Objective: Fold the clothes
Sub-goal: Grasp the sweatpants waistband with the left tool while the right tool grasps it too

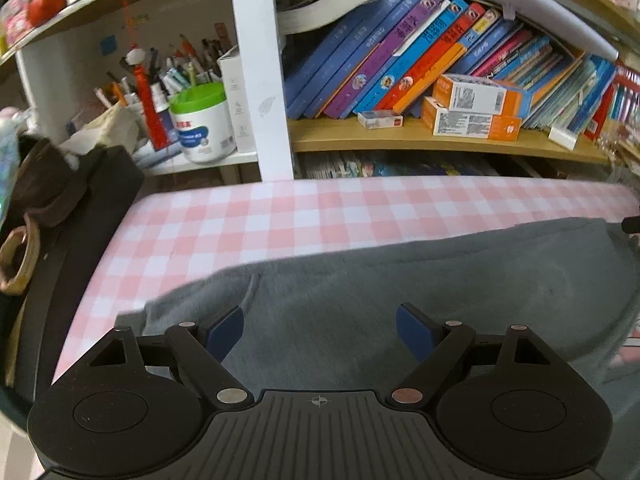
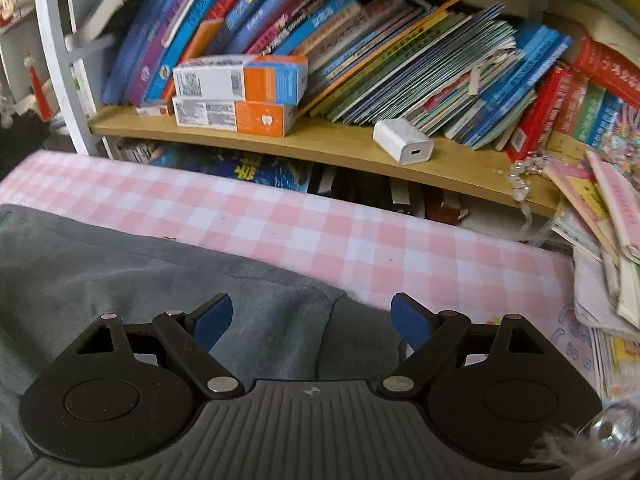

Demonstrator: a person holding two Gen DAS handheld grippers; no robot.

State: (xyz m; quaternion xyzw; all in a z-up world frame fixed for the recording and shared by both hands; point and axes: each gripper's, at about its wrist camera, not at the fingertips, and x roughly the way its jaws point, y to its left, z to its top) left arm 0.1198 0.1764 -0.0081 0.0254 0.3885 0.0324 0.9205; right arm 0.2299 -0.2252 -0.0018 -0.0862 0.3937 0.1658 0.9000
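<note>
A grey garment [image 1: 400, 280] lies spread flat on a pink-and-white checked cloth [image 1: 248, 220], filling the near part of both views. Its far edge runs left to right, with a wide band of bare cloth beyond it. In the right view the garment's right end [image 2: 320, 292] stops short of the cloth's right side, with a seam or fold running near it.

The left gripper [image 1: 320, 330] hovers over the garment's left part, jaws spread wide and holding nothing. The right gripper [image 2: 312, 320] hovers over the right end, jaws likewise parted and empty, its right fingertip [image 2: 408, 320] over the checked cloth just past the garment's edge.

Folding looks hardly begun. A clean fold would likely need each gripper to pinch an edge or corner, both layers together, and lift evenly.

Open room lies far and right on the cloth. A bookshelf [image 2: 320, 148] stands close behind, and loose papers [image 2: 600, 280] crowd the right edge.
</note>
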